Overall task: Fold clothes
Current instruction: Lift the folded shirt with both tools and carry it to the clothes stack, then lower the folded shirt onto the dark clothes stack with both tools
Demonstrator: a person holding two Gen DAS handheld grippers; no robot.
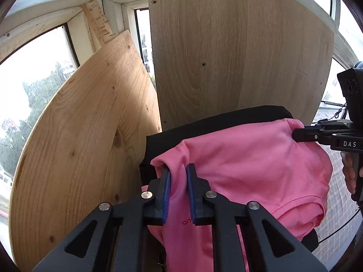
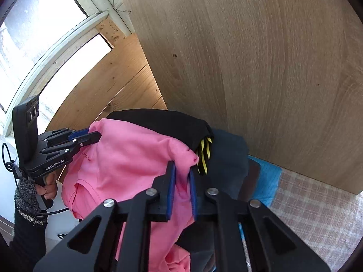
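Note:
A pink garment (image 1: 245,158) hangs stretched between both grippers, over a pile of dark clothes (image 1: 217,117). My left gripper (image 1: 178,170) is shut on the pink garment's left edge; cloth passes between its blue pads. It also shows in the right wrist view (image 2: 90,136) at the left. My right gripper (image 2: 182,166) is shut on the garment's (image 2: 127,158) other corner, and shows at the right edge of the left wrist view (image 1: 297,133). A black garment (image 2: 172,120) with yellow stripes (image 2: 204,156) lies under the pink one.
Two wooden boards lean upright behind the pile: a pale pine one (image 1: 90,136) at left and a grey-brown one (image 1: 238,52) in the middle. Windows (image 1: 34,86) lie behind them. A checked cloth surface (image 2: 317,208) and a blue item (image 2: 267,176) lie at right.

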